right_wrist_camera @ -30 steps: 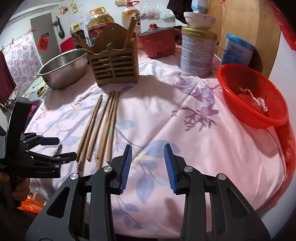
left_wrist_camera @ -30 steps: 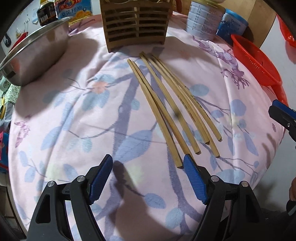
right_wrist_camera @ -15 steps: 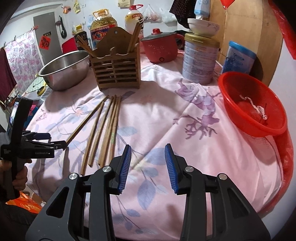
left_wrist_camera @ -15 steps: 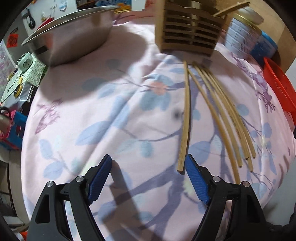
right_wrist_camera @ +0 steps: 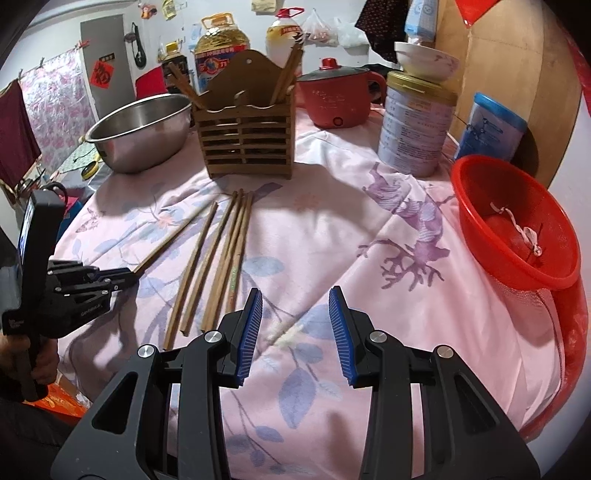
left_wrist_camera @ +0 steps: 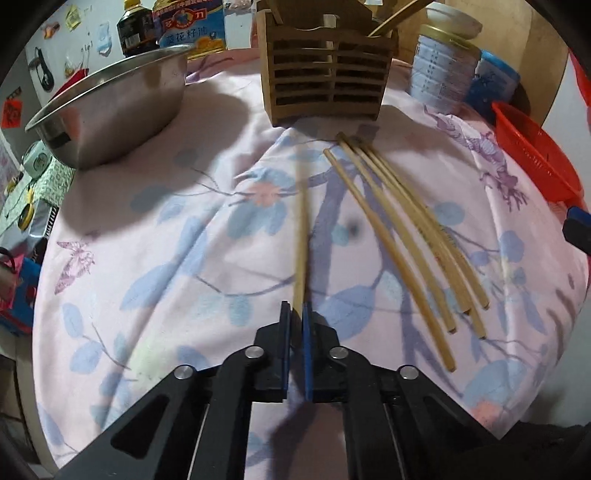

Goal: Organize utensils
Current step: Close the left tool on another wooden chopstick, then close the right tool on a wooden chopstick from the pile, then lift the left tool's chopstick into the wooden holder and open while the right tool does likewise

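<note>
- Left claw (left_wrist_camera: pixel 296 314) has just closed, pinching the near end of one pale bamboo chopstick (left_wrist_camera: pixel 302 236) that points toward 12 o'clock.
- Slatted wooden utensil holder (left_wrist_camera: pixel 327 79) stands at 12 o'clock; four loose chopsticks (left_wrist_camera: pixel 406 236) lie at 2 o'clock.
- Right claw (right_wrist_camera: pixel 295 328) hovers partly open, empty.
- Risk: end-gripped stick may pivot, slip, or catch the slats.

1. Oil carton (left_wrist_camera: pixel 192 26) behind the steel bowl: "多力" logo and "葵花籽油" read clearly.
2. Red paper sign (right_wrist_camera: pixel 101 74) on the grey door: one black character, "福".
3. Milk-powder tin (right_wrist_camera: pixel 415 125): print too small to read.
</note>
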`<state>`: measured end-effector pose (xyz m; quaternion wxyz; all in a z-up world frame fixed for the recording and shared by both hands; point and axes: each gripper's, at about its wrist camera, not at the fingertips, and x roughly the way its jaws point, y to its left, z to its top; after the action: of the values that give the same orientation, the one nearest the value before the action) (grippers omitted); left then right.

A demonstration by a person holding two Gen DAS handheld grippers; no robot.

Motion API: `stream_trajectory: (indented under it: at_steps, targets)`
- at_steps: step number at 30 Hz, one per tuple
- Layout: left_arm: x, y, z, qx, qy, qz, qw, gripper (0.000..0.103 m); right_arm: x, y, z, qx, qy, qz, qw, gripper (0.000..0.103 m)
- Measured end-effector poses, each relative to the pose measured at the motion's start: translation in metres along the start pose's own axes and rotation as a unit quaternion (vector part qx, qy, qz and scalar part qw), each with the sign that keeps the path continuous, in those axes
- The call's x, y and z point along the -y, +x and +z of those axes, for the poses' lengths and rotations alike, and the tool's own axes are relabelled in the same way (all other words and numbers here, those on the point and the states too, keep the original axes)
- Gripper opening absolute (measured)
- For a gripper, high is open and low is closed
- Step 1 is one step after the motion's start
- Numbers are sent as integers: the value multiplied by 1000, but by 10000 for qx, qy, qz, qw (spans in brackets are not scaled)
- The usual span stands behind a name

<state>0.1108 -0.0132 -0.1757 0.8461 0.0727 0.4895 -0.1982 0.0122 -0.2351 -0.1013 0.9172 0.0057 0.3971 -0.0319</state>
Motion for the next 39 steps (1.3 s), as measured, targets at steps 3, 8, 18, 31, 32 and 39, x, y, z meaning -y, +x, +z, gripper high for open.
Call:
stream_trajectory:
  at_steps: [3, 8, 18, 31, 32, 39]
  targets:
    - [-5, -7, 1, 7, -111, 44, 9999, 6, 3, 5, 1, -5, 128, 237, 9996, 39]
    - [-26, -23, -1, -75, -141, 307, 9994, 6, -18, 29, -8, -193, -394, 644, 9970, 38]
    - [-40, -24, -12, -341, -229, 452, 9981, 6, -46, 53, -37, -443, -674, 928, 9924, 26]
    - [-44, -11, -15, -411, -355, 372, 9978, 7, -46, 63, -46, -233, -447, 805, 9955, 14]
    - [-44, -12, -15, -392, -372, 362, 9979, 7, -46, 63, -46, -214, -440, 793, 9956, 14]
    - [-43, -19, -21, -254, -444, 343, 9981, 6, -46, 63, -45, -213, -355, 741, 9964, 7]
